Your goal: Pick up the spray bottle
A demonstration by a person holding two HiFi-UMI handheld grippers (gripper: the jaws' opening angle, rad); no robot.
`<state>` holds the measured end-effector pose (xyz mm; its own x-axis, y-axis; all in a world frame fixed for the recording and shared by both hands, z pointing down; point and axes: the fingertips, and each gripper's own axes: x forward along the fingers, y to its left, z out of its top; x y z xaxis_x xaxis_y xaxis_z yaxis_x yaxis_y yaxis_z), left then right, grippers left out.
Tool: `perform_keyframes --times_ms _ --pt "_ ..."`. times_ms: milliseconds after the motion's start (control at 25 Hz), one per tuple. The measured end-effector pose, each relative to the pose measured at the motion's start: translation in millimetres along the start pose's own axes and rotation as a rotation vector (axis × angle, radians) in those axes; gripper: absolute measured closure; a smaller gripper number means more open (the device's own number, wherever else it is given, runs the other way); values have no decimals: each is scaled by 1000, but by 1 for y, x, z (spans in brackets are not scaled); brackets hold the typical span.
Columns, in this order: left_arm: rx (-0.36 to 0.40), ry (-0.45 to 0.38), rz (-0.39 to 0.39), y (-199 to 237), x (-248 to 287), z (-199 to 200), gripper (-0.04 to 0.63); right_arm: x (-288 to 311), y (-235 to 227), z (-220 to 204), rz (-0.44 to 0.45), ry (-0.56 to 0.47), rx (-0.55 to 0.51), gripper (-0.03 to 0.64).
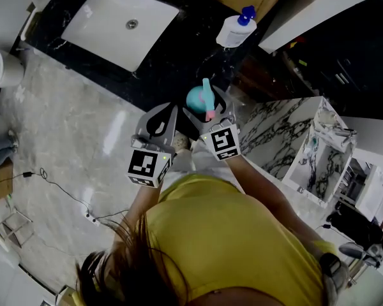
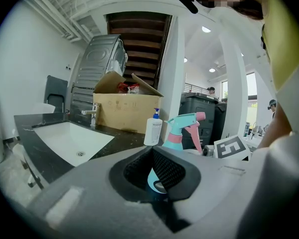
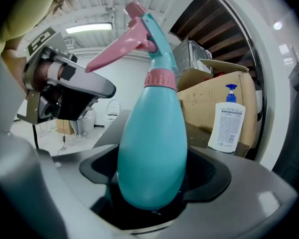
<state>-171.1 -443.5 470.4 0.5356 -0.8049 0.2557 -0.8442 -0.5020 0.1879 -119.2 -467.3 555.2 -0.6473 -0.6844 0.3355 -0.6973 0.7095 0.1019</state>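
Observation:
The spray bottle (image 1: 201, 98) is teal with a pink trigger and stands upright at the front edge of the black counter (image 1: 179, 56). My right gripper (image 1: 205, 109) reaches around it. In the right gripper view the bottle's round body (image 3: 152, 153) sits between the wide-apart jaws, with a gap showing on its right side. My left gripper (image 1: 163, 116) hangs just left of the bottle and holds nothing. In the left gripper view its pads (image 2: 167, 169) stand close together, and the bottle (image 2: 182, 131) rises behind them.
A white sink basin (image 1: 124, 24) with a faucet (image 2: 92, 114) is set in the counter at the left. A white pump bottle (image 1: 235, 29) and a cardboard box (image 2: 127, 111) stand at the back. A marbled cabinet (image 1: 319, 152) is at the right. Pale floor (image 1: 70, 139) lies below.

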Motion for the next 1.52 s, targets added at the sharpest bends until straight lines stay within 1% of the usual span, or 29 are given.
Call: perform_keyframes --times_ms 160,400,560,720,920,1120,1320,1520 --pt "7 2 11 0 -2 -1 595 -1 -2 3 1 -16 13 221" --pt "14 -18 32 1 -4 6 595 -7 -12 25 -22 -21 4 222" --pt "23 -41 42 2 -3 15 595 -15 -28 49 -72 -31 15 222" --pt "35 -73 60 4 -3 27 595 -29 -45 78 -135 -62 21 222" --pt "62 -113 115 11 -9 48 595 -51 -66 110 -214 -108 33 222" --pt "111 -150 182 15 -21 73 595 -73 -77 140 -284 -157 42 222" --pt "140 -185 226 16 -34 91 595 -88 -79 158 -316 -181 44 222" --pt "145 -196 240 15 -41 97 595 -100 -80 169 -335 -189 49 222"
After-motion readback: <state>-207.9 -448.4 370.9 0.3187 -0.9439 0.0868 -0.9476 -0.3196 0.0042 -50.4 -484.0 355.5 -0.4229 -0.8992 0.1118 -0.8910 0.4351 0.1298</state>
